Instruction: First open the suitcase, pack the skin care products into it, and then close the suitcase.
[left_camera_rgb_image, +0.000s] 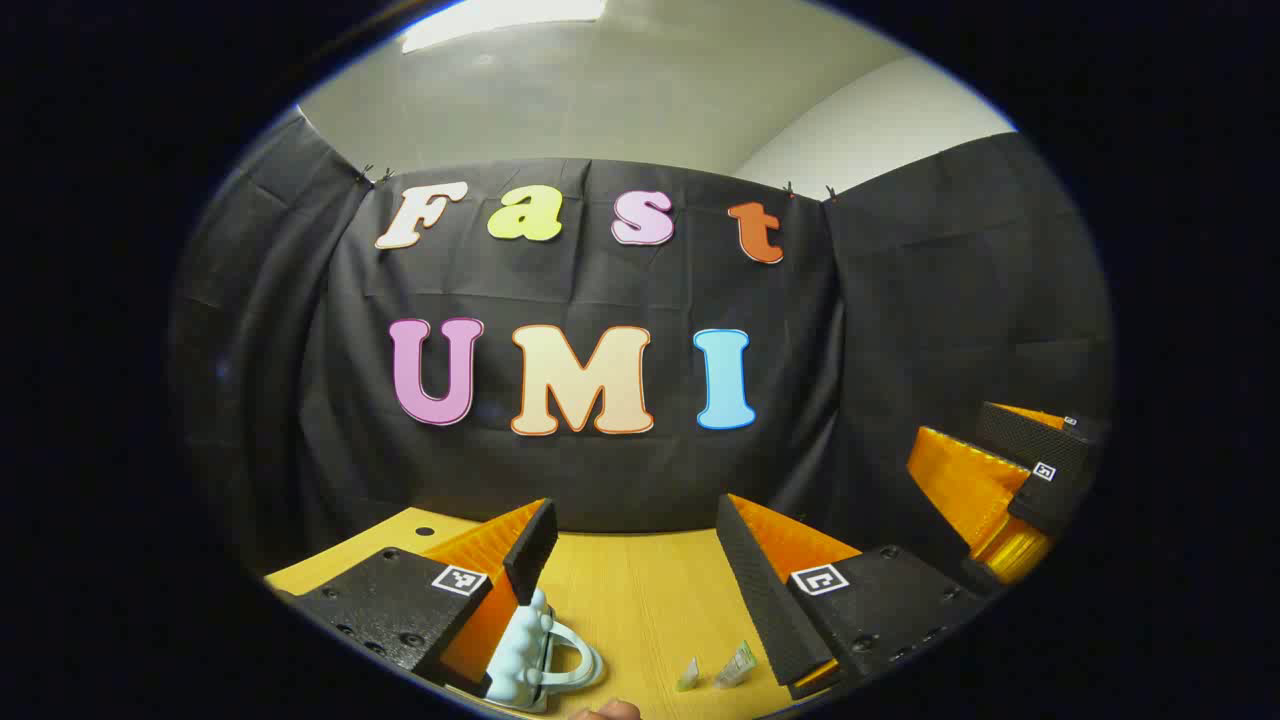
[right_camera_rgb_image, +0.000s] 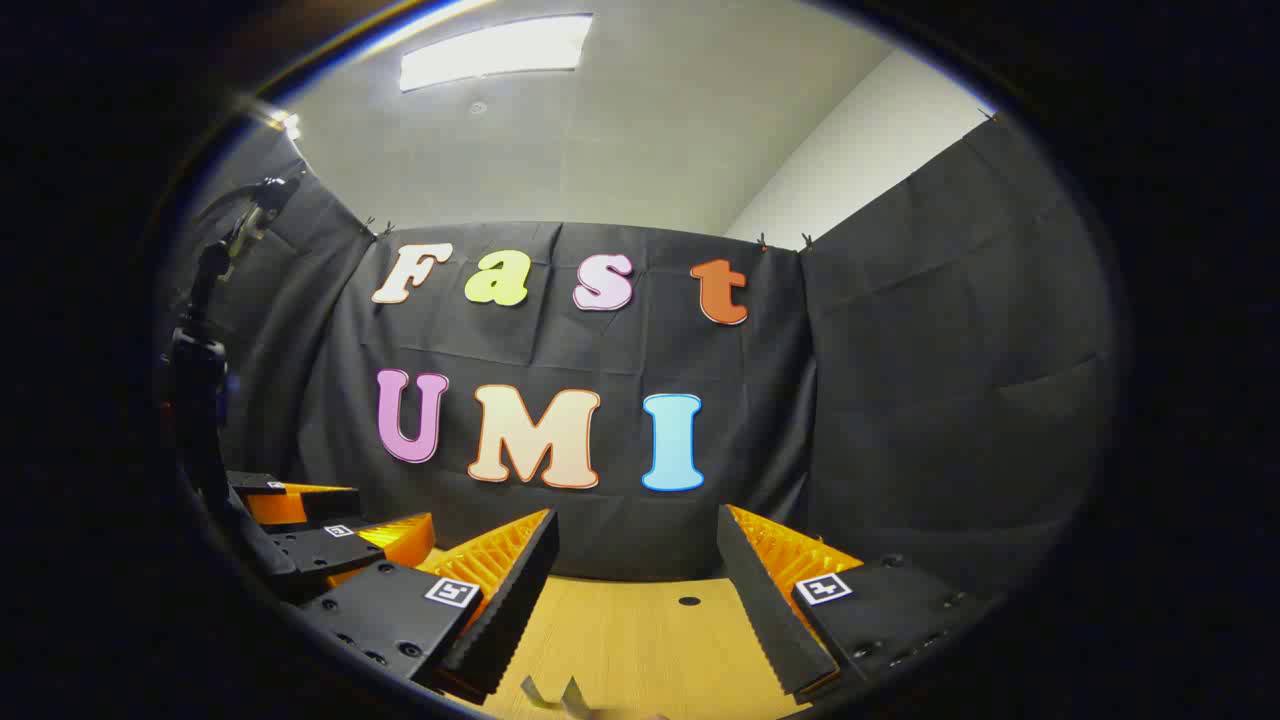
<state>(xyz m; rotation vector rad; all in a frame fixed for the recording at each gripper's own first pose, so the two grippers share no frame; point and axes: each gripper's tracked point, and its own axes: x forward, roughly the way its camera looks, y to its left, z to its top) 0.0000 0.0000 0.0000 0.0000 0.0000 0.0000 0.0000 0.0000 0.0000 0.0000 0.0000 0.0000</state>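
Observation:
A small pale blue suitcase (left_camera_rgb_image: 535, 655) with a looped handle stands on the wooden table (left_camera_rgb_image: 640, 590), low in the left gripper view and partly behind my left gripper's own left finger. Two small skin care tubes (left_camera_rgb_image: 735, 665) lie to its right, just below my left gripper (left_camera_rgb_image: 637, 510), which is open and holds nothing. My right gripper (left_camera_rgb_image: 1000, 470) hovers off at the right edge. In the right gripper view, my right gripper (right_camera_rgb_image: 635, 520) is open over the table (right_camera_rgb_image: 640, 640), with the tips of the tubes (right_camera_rgb_image: 560, 692) at the bottom edge. My left gripper (right_camera_rgb_image: 340, 520) sits at the far left.
A person's fingertip (left_camera_rgb_image: 605, 710) peeks in at the bottom edge of the left gripper view. A dark stand with a device on top (right_camera_rgb_image: 200, 330) rises at the left of the booth. The tabletop has a small round hole (right_camera_rgb_image: 688, 601) near the back wall.

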